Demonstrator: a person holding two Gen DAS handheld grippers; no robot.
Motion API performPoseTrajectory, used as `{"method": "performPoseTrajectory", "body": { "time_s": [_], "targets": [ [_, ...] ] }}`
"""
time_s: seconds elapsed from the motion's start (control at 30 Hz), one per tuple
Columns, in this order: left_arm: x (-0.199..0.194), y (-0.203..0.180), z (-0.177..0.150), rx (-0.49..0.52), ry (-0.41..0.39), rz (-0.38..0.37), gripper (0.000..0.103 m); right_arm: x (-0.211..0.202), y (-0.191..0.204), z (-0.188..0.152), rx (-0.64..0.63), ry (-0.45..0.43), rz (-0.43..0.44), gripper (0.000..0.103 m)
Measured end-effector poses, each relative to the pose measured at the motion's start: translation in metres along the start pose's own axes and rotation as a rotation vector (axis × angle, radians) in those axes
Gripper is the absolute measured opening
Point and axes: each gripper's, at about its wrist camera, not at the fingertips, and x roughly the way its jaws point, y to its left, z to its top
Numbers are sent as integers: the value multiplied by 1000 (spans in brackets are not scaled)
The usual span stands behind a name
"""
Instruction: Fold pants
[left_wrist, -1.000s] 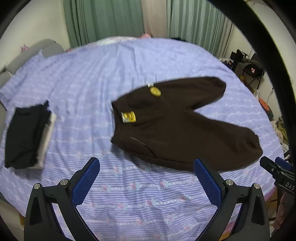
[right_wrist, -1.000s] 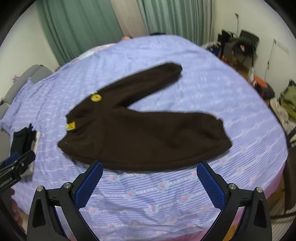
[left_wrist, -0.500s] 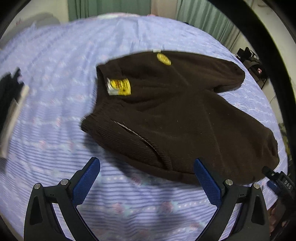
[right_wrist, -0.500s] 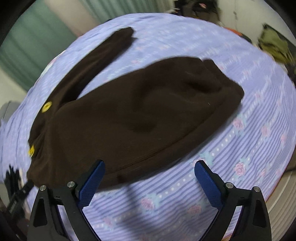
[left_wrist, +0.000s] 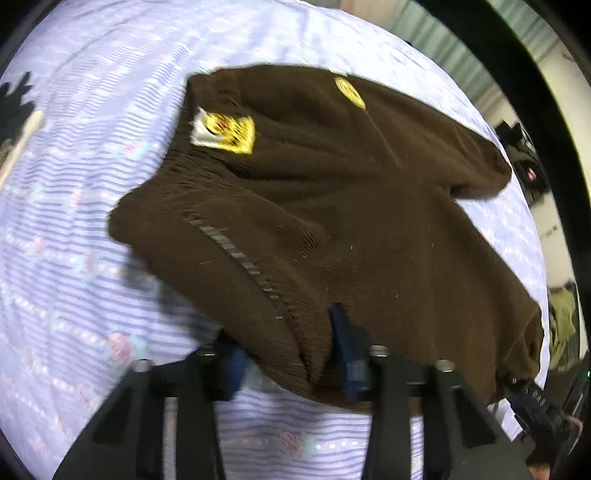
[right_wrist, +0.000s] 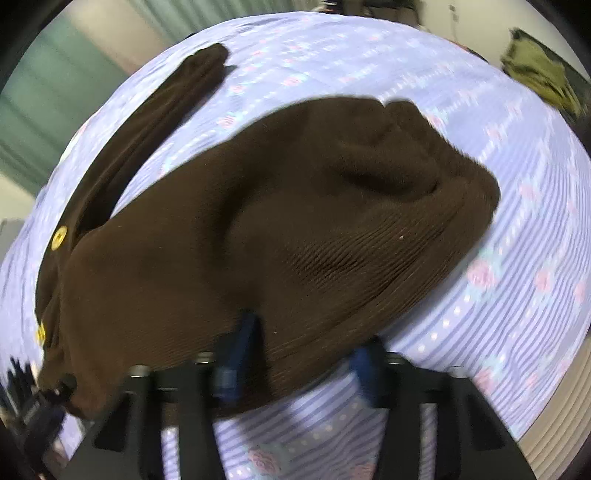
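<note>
Dark brown pants (left_wrist: 351, 206) lie spread on a lilac striped bedsheet (left_wrist: 66, 236), legs apart. A yellow label (left_wrist: 225, 133) and a yellow round patch (left_wrist: 349, 92) mark the waist. My left gripper (left_wrist: 291, 354) is closing on the near waist edge by the pocket seam, fabric between its blue pads. My right gripper (right_wrist: 299, 354) is closing on the near edge of the near leg (right_wrist: 295, 221), close to its cuff. The far leg (right_wrist: 147, 122) stretches away to the upper left. Both views are blurred by motion.
A dark folded garment (left_wrist: 14, 110) lies at the sheet's left edge. Green curtains (right_wrist: 44, 96) hang behind the bed. Olive clothing (right_wrist: 543, 74) and room clutter lie past the bed's right side. The bed edge (right_wrist: 546, 424) drops off at lower right.
Both grippers dropped down to the pants and narrowed from wide open onto the near fabric edge: left at the waist, right at the leg near the cuff.
</note>
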Motion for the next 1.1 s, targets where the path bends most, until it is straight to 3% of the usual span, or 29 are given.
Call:
{"method": "performPoseTrajectory", "body": {
  "time_s": [0.1, 0.27, 0.43, 0.77, 0.97, 1.1],
  "targets": [
    [-20, -12, -3, 13, -38, 37, 29, -18, 1, 12, -57, -8, 29, 20],
    [-51, -32, -6, 16, -95, 86, 28, -76, 1, 32, -148, -65, 133, 17],
    [-67, -36, -6, -28, -108, 87, 28, -125, 9, 45, -261, -169, 144, 17],
    [-79, -38, 30, -69, -78, 102, 26, -137, 24, 93, -218, -167, 156, 17],
    [-77, -37, 72, -169, -109, 93, 26, -136, 66, 145, -261, -210, 167, 17],
    [-64, -35, 109, -189, -117, 99, 26, -112, 105, 186, -283, -220, 184, 17]
  ]
}}
